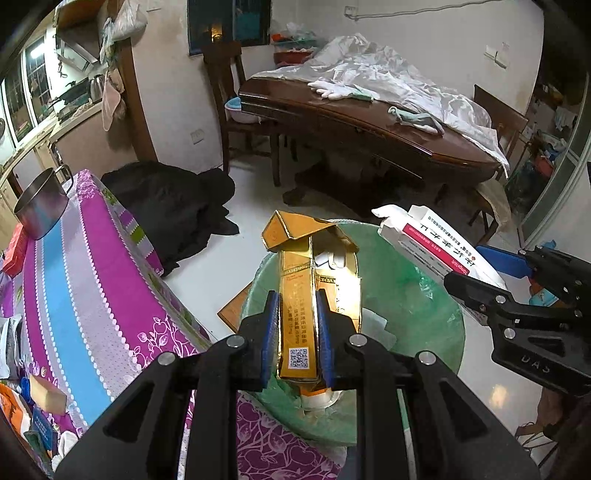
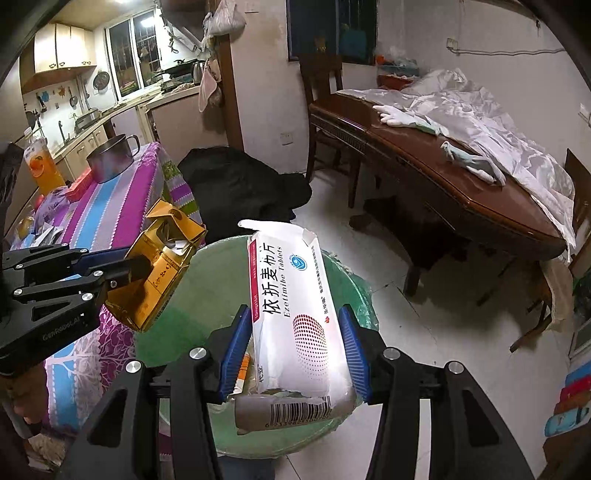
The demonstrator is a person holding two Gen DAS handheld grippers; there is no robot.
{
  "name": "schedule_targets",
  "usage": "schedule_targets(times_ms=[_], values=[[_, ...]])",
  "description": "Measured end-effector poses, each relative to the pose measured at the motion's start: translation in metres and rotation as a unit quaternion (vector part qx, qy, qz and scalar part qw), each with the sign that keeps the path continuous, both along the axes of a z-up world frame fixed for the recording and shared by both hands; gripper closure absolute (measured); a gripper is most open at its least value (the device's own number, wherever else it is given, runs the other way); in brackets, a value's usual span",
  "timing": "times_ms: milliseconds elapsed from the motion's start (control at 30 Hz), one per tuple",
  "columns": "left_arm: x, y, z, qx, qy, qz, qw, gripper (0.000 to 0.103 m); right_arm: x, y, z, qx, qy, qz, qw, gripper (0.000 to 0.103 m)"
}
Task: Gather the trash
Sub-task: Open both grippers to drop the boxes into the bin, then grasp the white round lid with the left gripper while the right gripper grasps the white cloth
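Left gripper (image 1: 297, 332) is pinching gold carton (image 1: 299, 295), right gripper (image 2: 293, 350) is pinching tablet box (image 2: 295, 306), both hanging over green bin (image 2: 207, 280); simultaneous release is risking collision, bouncing either past the rim.

Light: indoor and artificial, moderately bright; ceiling lamp (image 2: 120, 1) glows at upper left, far beyond the jaws.
Glare: hot reflection on the gold box (image 1: 299, 314) held between the jaws; sheen on floor tiles (image 1: 491, 391).
Shadows: dark under the wooden table (image 2: 480, 199).
Distortion: strong fisheye bending, black vignette at corners.
Focus: sharp near the jaws, softer towards the edges.
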State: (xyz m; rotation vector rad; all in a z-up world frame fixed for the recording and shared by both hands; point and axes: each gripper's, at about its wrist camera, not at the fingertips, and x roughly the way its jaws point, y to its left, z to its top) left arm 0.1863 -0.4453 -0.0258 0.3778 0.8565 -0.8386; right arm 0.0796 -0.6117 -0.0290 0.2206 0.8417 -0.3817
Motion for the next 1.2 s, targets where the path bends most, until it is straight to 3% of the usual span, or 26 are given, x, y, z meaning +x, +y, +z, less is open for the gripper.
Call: schedule_targets(times_ms=[33, 167, 200, 900, 1067, 1200], values=[[0.0, 0.0, 0.0, 0.001, 0.0, 0.0, 1.0, 0.084, 0.0, 0.0, 0.0, -0.002, -0.001, -0.002, 1.0, 0.051], [0.003, 0.004, -0.001, 0.001, -0.003, 0.012, 0.9999, 0.058, -0.003, -0.004, 0.004, 0.001, -0.014, -0.012, 1.0, 0.041], [0.004, 0.006, -0.001, 0.0, -0.002, 0.016, 0.9999, 0.056, -0.003, -0.005, 0.004, 0.002, -0.015, -0.012, 1.0, 0.04], [0.004, 0.018, 0.0, -0.004, -0.004, 0.023, 0.9997, 0.056, -0.008, 0.002, 0.007, 0.003, -0.026, -0.009, 1.0, 0.04], [0.004, 0.056, 0.008, -0.018, -0.018, 0.035, 0.9991, 0.051, -0.016, 0.037, 0.026, -0.021, -0.078, 0.025, 0.996, 0.04], [0.007, 0.113, 0.011, -0.029, -0.029, 0.063, 0.9972, 0.05, -0.022, 0.086, 0.042, -0.03, -0.139, 0.076, 0.987, 0.029]])
